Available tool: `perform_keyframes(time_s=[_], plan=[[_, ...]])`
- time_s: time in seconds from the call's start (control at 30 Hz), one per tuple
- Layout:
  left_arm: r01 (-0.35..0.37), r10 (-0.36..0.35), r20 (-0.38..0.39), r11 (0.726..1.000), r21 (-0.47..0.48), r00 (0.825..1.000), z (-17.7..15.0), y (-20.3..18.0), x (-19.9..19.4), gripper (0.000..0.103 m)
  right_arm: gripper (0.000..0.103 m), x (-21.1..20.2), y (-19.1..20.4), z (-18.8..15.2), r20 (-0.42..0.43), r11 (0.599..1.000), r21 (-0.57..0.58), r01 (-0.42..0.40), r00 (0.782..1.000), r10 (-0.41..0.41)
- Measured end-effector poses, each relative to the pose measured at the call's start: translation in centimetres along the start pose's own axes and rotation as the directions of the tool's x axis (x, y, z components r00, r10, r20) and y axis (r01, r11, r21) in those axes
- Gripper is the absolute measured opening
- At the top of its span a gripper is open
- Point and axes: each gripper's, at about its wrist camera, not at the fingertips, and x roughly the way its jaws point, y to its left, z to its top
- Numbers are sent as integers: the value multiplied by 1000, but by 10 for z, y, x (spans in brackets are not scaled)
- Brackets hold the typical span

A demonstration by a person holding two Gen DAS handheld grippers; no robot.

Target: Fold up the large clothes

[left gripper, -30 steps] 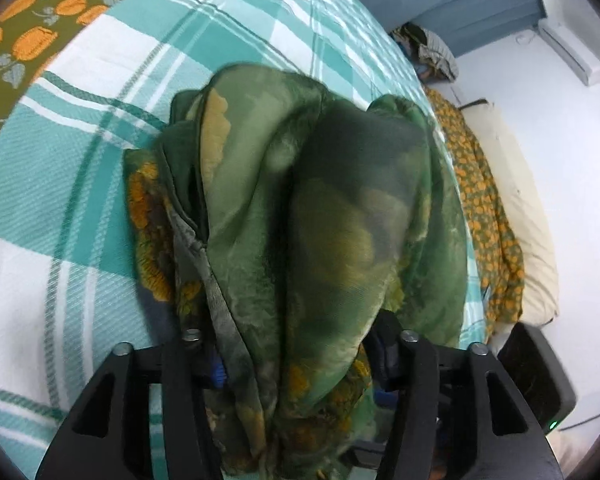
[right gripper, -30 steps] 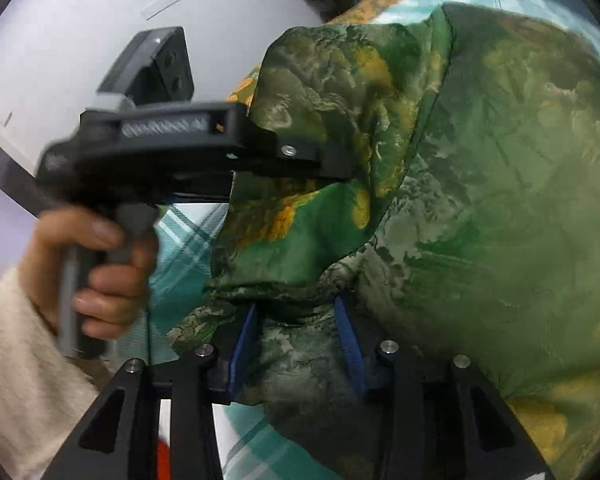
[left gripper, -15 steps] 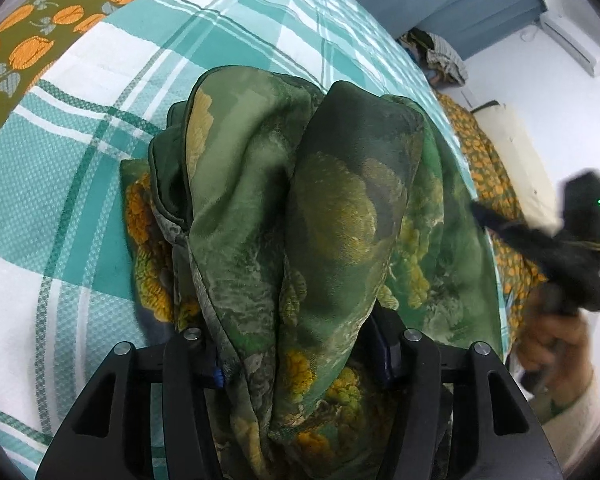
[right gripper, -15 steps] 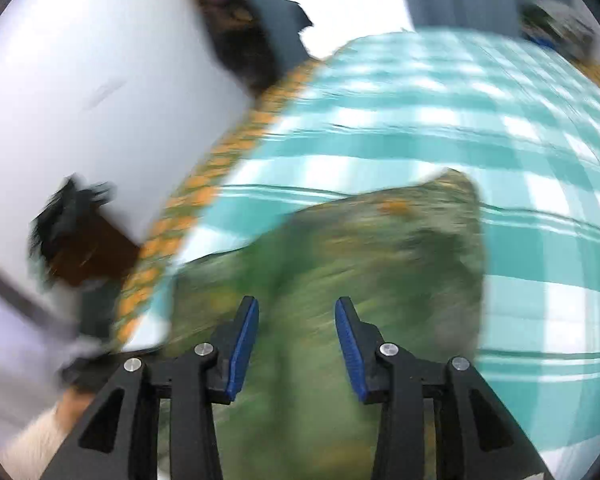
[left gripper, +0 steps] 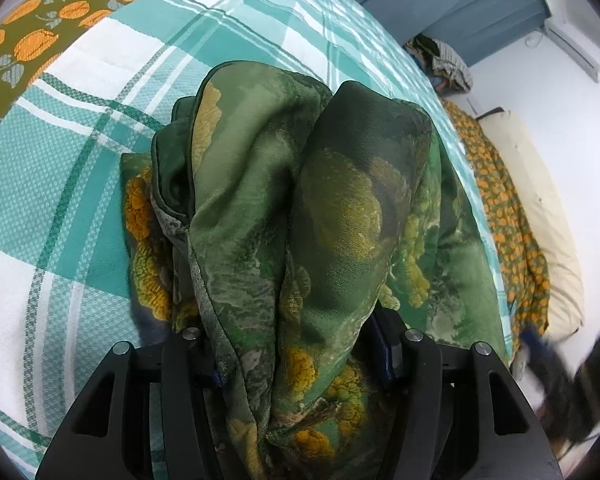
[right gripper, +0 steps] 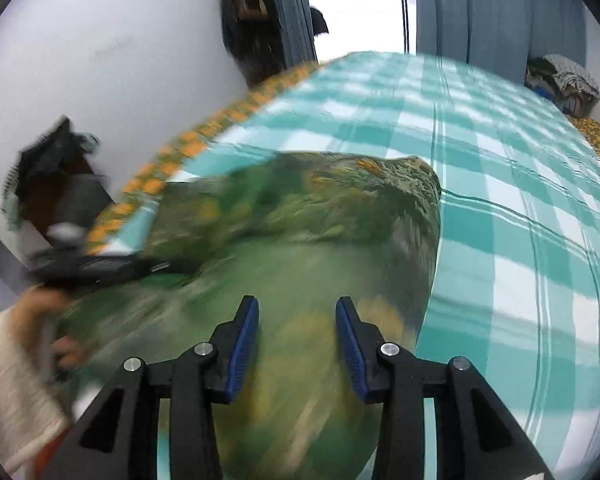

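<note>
A green garment with yellow-orange floral print [left gripper: 300, 208] lies bunched on the teal and white checked bedspread [left gripper: 60, 184]. My left gripper [left gripper: 300, 356] is shut on a thick fold of it, the cloth draping over the fingers. In the right wrist view the same garment [right gripper: 320, 216] spreads over the bed, blurred by motion. My right gripper [right gripper: 296, 340] is open and empty above the garment's near part. The left gripper [right gripper: 100, 264] and the hand holding it show at the left of that view.
An orange-flowered olive sheet edges the bed [left gripper: 40, 20]. A cream pillow [left gripper: 540, 208] lies at the right. A pile of clothes [right gripper: 560, 80] sits at the far corner by blue curtains [right gripper: 480, 8]. A white wall [right gripper: 100, 40] runs along the bed's left side.
My right gripper let go of the garment, opened and pulled back and up. The left gripper kept its hold and barely moved.
</note>
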Motion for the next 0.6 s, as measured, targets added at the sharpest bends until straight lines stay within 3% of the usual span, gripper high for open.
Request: perform_keyframes(time_s=[0.13,0.2,0.3,0.4,0.47,0.6], plan=[[-13,13,1,1000,16,1000,-5,-3,-4,59,41,28,-8,-45,-117,994,109,-10,993,23],[-35,35,14,999,16,999,-7,-6,-4,60,41,44,-14,-51,-119,994,105,-16,992,28],[-40,40,38,999,2,998,-10,-6,-10,61,41,49,3,-45,-137,999,-7,45,990,-45],[-22,23,53,1000,-18,998,-12,-14,-27,67,41,44,6,-42,-160,999,-14,50,986,-52],[4,-1,51,999,-53,999,-15,-15,-42,77,41,33,10,-32,-173,998,-31,59,983,-64],[102,-90,143,992,-79,986,-25,-4,-93,89,42,1,22,-9,-79,996,-45,75,994,-78]])
